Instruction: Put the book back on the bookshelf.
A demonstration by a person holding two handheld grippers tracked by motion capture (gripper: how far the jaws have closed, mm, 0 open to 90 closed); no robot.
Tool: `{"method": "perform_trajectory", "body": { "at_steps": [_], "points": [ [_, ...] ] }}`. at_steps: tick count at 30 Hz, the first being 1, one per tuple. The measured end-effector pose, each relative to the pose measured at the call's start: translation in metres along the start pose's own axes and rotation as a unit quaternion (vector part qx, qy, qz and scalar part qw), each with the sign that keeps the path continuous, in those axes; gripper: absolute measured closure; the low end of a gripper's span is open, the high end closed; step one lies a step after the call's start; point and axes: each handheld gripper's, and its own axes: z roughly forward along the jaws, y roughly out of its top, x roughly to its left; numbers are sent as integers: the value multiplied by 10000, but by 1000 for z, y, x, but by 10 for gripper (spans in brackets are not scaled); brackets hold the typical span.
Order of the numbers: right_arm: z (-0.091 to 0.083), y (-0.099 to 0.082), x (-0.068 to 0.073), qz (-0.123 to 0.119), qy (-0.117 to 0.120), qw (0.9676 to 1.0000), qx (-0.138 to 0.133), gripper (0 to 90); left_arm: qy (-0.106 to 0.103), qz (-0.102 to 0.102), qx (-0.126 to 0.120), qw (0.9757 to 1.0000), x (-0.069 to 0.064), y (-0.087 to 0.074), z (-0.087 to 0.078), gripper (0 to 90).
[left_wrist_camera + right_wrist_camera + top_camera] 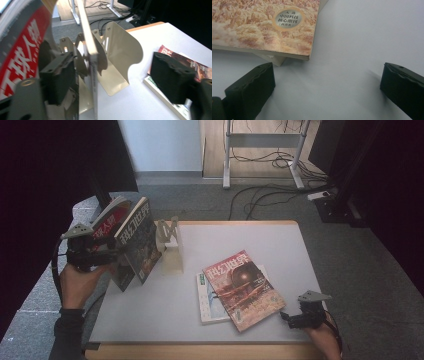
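Two magazines stand upright at the table's left edge: a red-covered one (109, 222) (22, 50) and a dark-covered one (137, 240), whose thin edge (92, 67) faces the left gripper view. My left gripper (114, 254) (112, 72) is open, its jaws wide on either side of that edge and neither pad pressing on it. A cream metal bookend (171, 249) (120, 57) stands just behind. A red magazine (243, 287) (262, 27) lies flat on a white one (206, 302). My right gripper (292, 318) (327, 85) rests open near their corner, with nothing between its fingers.
The grey table (240, 240) has bare surface at the back right and in front of the bookend. Beyond it are grey carpet, a desk frame (265, 150) and loose cables (270, 195). Dark curtains hang at both sides.
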Motion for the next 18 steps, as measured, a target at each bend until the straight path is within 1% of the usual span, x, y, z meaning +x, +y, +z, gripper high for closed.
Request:
{"method": "perform_trajectory", "body": {
  "at_steps": [2,5,7,9,10,13,16,18],
  "points": [
    [0,0,0,0,0,10000,0,0,-68,7,3,10000,-4,-5,-1,140],
    [0,0,0,-3,3,10000,6,0,-160,1,16,9999,-10,-13,-1,113],
    [0,0,0,-5,2,10000,7,0,-235,66,61,9997,-15,-20,-1,87],
    [0,0,0,-7,1,10000,7,0,-232,95,82,9997,-19,-26,0,51],
    [0,0,0,-6,0,10000,6,0,-262,119,112,9995,-21,-29,2,44],
    [0,0,0,-6,-5,10000,-2,0,-393,129,141,9990,-28,-40,7,23],
    [0,0,0,5,-4,10000,1,0,-459,268,225,9983,-36,-51,16,4],
    [0,0,0,4,-5,10000,0,0,-548,337,263,9976,-41,-59,24,0]
  ]
}}
